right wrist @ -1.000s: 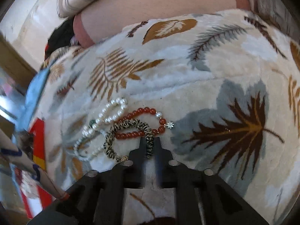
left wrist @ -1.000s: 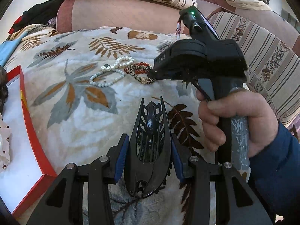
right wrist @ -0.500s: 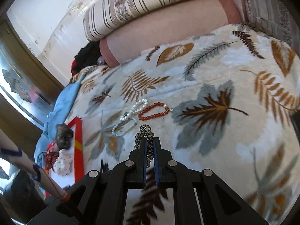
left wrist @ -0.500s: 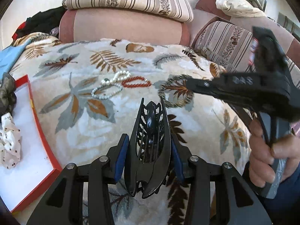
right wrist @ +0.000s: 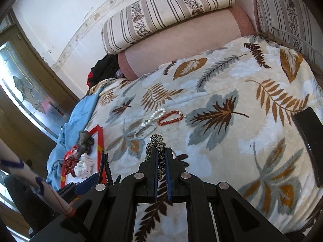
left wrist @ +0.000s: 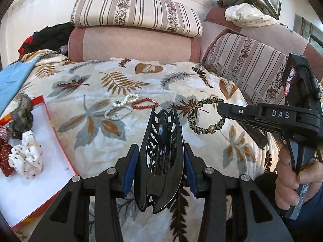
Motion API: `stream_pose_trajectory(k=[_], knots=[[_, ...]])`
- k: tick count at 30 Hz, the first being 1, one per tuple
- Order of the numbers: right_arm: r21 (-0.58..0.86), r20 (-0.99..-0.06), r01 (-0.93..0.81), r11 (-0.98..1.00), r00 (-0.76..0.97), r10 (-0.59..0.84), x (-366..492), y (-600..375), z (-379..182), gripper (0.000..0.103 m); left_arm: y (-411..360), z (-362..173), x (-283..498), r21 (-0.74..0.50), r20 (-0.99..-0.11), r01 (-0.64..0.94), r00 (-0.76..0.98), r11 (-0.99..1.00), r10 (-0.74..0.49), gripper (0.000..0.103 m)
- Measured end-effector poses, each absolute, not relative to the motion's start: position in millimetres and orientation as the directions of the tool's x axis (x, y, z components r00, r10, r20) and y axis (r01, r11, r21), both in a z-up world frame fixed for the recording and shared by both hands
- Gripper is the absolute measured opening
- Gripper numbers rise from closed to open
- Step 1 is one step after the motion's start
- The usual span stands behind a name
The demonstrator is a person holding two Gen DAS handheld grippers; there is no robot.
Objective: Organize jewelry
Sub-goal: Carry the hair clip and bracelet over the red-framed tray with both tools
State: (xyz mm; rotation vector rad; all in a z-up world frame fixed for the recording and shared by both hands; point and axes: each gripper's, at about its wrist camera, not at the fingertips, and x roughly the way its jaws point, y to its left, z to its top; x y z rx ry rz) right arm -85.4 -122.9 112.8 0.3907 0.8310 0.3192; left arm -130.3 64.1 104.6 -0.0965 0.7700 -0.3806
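Observation:
My left gripper [left wrist: 161,159] is shut on a black hair claw clip [left wrist: 161,135], held upright between the blue pads above the leaf-patterned blanket. To the right, my right gripper [left wrist: 221,110] is shut on a leopard-print band [left wrist: 193,119] that hangs as a loop in the air. The right wrist view shows the same band [right wrist: 155,141] pinched in that gripper [right wrist: 161,151]. A pearl bracelet [left wrist: 121,109] and a red bead bracelet [left wrist: 144,103] lie side by side on the blanket beyond. They appear again as the pearl bracelet [right wrist: 149,123] and the red bracelet [right wrist: 170,118].
A red-rimmed white tray [left wrist: 58,141] at the left holds several fabric scrunchies [left wrist: 25,157]. Striped cushions [left wrist: 137,14] and a pink bolster [left wrist: 131,44] close off the back. A blue cloth [left wrist: 12,80] lies at far left. A hand [left wrist: 290,183] grips the right tool's handle.
The right gripper has lifted the leopard band off the blanket, away from the pearl and red bracelets, and carried it right. The left gripper has risen with the claw clip.

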Motion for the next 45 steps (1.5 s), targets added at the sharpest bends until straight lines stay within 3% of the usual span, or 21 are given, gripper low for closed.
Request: stream_pose_trajectory(k=[24, 45], knots=[[0.409, -0.649, -0.314, 0.857, 0.561, 0.515, -106.1, -28.5, 136.3, 0.007, 155.9, 125.1, -172.6, -0.270, -0.608, 0.151, 0.739, 0.951, -0.290, 0.042], [0.371, -0.695, -0.552, 0.747, 0.369, 0.618, -109.9, 133.3, 122.0, 0.007, 303.1, 108.8, -216.2, -0.307, -0.618, -0.182, 0.785, 0.934, -0.051, 0.042]])
